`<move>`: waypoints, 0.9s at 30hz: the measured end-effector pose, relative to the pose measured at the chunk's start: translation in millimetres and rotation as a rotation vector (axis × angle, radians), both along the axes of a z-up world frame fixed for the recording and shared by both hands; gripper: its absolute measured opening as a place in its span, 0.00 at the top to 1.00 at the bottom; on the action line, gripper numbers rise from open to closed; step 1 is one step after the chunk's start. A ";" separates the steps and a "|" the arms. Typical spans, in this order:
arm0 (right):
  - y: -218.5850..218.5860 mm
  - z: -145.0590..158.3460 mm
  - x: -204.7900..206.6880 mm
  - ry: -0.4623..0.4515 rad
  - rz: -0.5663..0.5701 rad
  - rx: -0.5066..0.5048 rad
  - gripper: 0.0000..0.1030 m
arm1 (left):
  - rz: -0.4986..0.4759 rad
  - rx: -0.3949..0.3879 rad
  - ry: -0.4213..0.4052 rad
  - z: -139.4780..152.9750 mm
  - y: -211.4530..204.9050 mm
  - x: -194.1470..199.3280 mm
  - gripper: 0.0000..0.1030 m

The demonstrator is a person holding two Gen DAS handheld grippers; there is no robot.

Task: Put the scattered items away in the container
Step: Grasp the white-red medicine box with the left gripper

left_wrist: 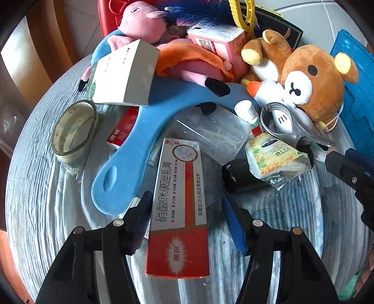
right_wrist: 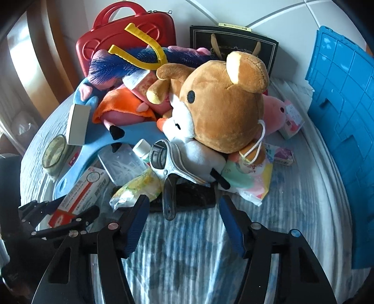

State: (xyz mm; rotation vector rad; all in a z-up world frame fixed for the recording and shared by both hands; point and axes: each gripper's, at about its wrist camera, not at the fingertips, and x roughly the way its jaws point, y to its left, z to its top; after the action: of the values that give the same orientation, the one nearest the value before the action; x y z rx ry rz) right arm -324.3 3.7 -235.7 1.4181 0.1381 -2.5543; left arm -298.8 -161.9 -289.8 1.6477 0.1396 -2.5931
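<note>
A pile of items lies on a round table. My left gripper (left_wrist: 185, 205) is open, its fingers on either side of a red-and-white ointment box (left_wrist: 178, 210), not closed on it. That box also shows in the right wrist view (right_wrist: 77, 194), between the left gripper's fingers (right_wrist: 77, 217). My right gripper (right_wrist: 183, 205) is open and empty, just short of a black comb (right_wrist: 187, 198) and a metal clamp (right_wrist: 168, 177). A brown bear plush (right_wrist: 219, 105) sits on top of the pile. The blue crate (right_wrist: 346, 131) stands at the right.
A blue curved plastic piece (left_wrist: 131, 149), a glass jar (left_wrist: 72, 131), a white box (left_wrist: 124, 74), a clear plastic box (left_wrist: 215, 133), a tissue pack (left_wrist: 275, 154) and pink plush toys (left_wrist: 142, 21) crowd the table. A red case (right_wrist: 131, 30) and black bag (right_wrist: 233, 44) stand behind.
</note>
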 end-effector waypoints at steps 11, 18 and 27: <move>-25.7 -37.5 -43.2 -0.033 0.065 0.089 0.44 | 0.032 0.053 -0.084 -25.7 -12.6 -22.3 0.42; -16.0 -52.0 -28.5 -0.099 0.066 0.021 0.78 | 0.025 0.124 -0.047 -17.6 -2.8 -3.5 0.59; 31.6 -51.9 38.6 -0.185 0.014 -0.084 0.79 | -0.037 0.068 -0.022 -6.0 34.6 52.9 0.59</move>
State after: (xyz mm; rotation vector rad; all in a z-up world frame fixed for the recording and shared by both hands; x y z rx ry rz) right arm -285.7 35.4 -287.6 1.6038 0.0103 -2.3728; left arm -245.9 -127.3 -295.9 1.7162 0.2007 -2.6241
